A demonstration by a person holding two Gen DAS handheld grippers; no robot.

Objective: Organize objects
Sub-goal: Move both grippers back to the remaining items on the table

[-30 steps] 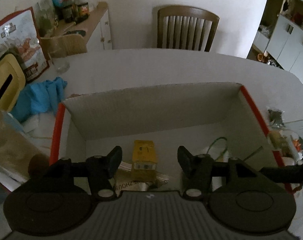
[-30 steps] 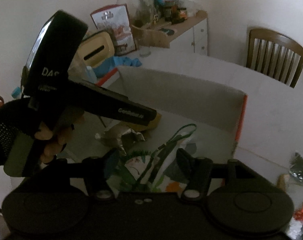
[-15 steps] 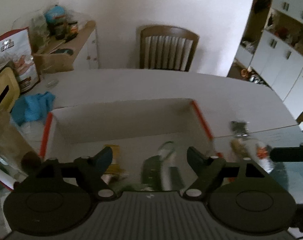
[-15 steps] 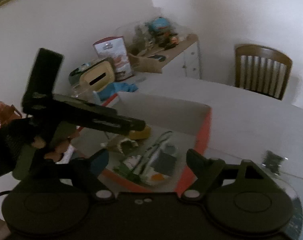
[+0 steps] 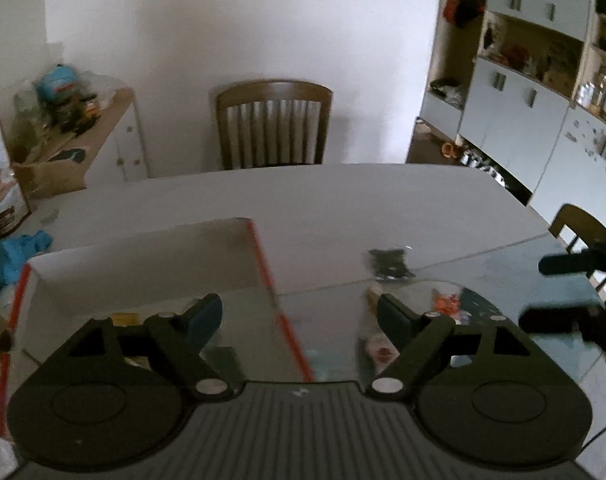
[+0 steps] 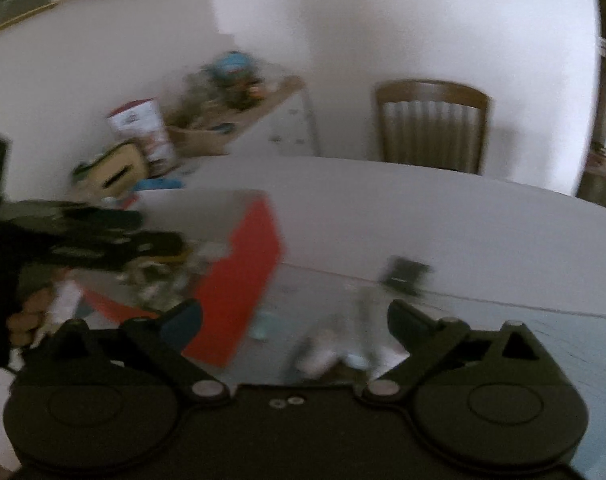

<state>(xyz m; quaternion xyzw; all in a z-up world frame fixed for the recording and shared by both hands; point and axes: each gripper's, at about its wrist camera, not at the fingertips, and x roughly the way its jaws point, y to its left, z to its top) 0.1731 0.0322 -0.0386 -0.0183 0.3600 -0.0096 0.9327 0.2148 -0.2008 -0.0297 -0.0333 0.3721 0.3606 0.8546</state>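
Observation:
A cardboard box (image 5: 143, 264) with orange-red edges stands on the table, its red side (image 6: 243, 284) facing the right wrist view. Blurred items lie inside it. My left gripper (image 5: 299, 312) hovers over the box's right edge, jaws opening, nothing between them. My right gripper (image 6: 295, 320) hangs over the glass table top just right of the box, jaws opening and empty. A dark packet (image 5: 389, 266) lies ahead on the table, also seen as the dark packet (image 6: 407, 276). Small white items (image 6: 323, 356) and orange bits (image 5: 447, 304) lie near it, too blurred to name.
A wooden chair (image 5: 273, 124) stands behind the white table (image 5: 343, 200). A cluttered sideboard (image 5: 103, 120) and a blue cloth (image 5: 15, 252) are at the left. White cabinets (image 5: 523, 112) and a second chair (image 5: 583, 228) are at the right. A person's hand (image 6: 23, 316) holds the left gripper.
Both grippers have drawn back from inside the box and swung right toward the glass table top. Their jaws have widened. The patterned pouch between the right fingers stayed behind in the box.

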